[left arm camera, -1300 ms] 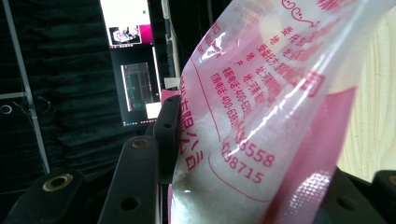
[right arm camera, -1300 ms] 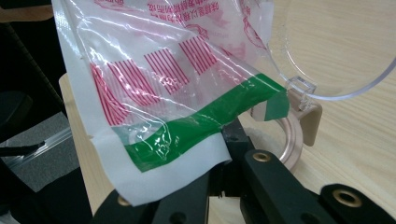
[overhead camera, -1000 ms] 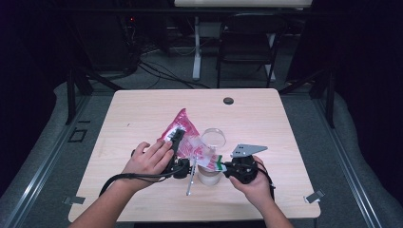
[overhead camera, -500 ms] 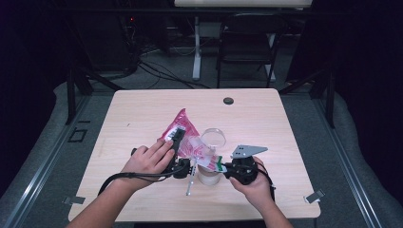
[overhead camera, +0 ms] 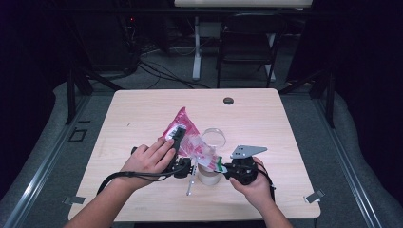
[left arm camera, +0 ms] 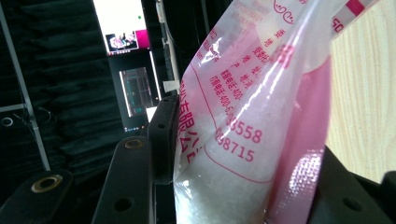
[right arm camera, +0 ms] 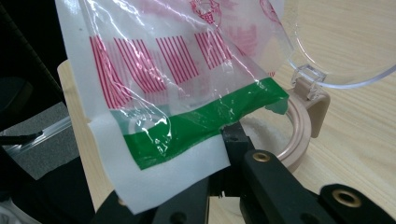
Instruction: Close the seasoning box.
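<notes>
Your left gripper (overhead camera: 179, 142) clamps the body of the pink-and-clear plastic bag of white granules (left arm camera: 243, 140), and your right gripper (right arm camera: 219, 186) pinches its green-banded corner just above the round beige jar with the hinged clear lid (right arm camera: 299, 135), near the table's near edge. If the mouth drifts off the rim, granules could spill onto the light wooden table (overhead camera: 142, 109). Tilting too fast could also dump a surge past the jar.

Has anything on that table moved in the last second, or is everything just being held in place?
Nothing visibly changed. Both grippers keep their hold on the pink bag: the left gripper on its filled part, the right gripper on the green-striped end above the round jar. The jar's clear lid stands open and the spoon lies in its place.
</notes>
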The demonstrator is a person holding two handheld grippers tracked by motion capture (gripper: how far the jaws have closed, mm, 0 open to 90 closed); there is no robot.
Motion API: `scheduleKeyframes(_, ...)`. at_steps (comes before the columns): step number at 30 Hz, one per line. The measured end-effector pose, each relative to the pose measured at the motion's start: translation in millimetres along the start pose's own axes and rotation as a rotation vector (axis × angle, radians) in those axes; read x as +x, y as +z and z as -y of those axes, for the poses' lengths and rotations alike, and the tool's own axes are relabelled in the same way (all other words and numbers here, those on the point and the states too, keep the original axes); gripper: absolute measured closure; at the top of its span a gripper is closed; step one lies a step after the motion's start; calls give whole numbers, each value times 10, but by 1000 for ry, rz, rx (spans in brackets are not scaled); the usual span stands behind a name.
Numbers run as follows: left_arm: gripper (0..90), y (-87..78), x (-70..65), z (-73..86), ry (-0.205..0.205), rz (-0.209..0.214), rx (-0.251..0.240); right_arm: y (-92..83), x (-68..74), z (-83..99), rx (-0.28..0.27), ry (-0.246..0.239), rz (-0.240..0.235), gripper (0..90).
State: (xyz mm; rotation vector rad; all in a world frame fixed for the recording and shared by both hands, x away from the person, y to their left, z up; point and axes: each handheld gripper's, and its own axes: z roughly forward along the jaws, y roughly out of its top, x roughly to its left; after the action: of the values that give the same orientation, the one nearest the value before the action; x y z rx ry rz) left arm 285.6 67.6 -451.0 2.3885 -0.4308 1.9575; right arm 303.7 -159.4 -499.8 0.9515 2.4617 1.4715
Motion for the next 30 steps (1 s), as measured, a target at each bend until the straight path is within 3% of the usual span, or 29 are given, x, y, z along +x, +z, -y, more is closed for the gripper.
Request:
scheduleKeyframes(9,580,7,-16,12,3,12,-3,2,-11,10,-1,5,4,900)
scheduleKeyframes(11,576,12,-19,17,21,9,-3,0,-14,9,1,4,6,900)
scheduleKeyframes(18,575,14,-28,44,13,27,-5,12,3,9,8,-1,1,900)
scheduleKeyframes(21,575,15,-24,47,38,24,-5,19,6,11,11,-3,2,900)
scheduleKeyframes(25,565,20,-23,50,44,24,-8,24,7,13,10,-3,5,900)
scheduleKeyframes(30,560,15,-18,42,22,26,-11,18,1,12,8,0,4,900)
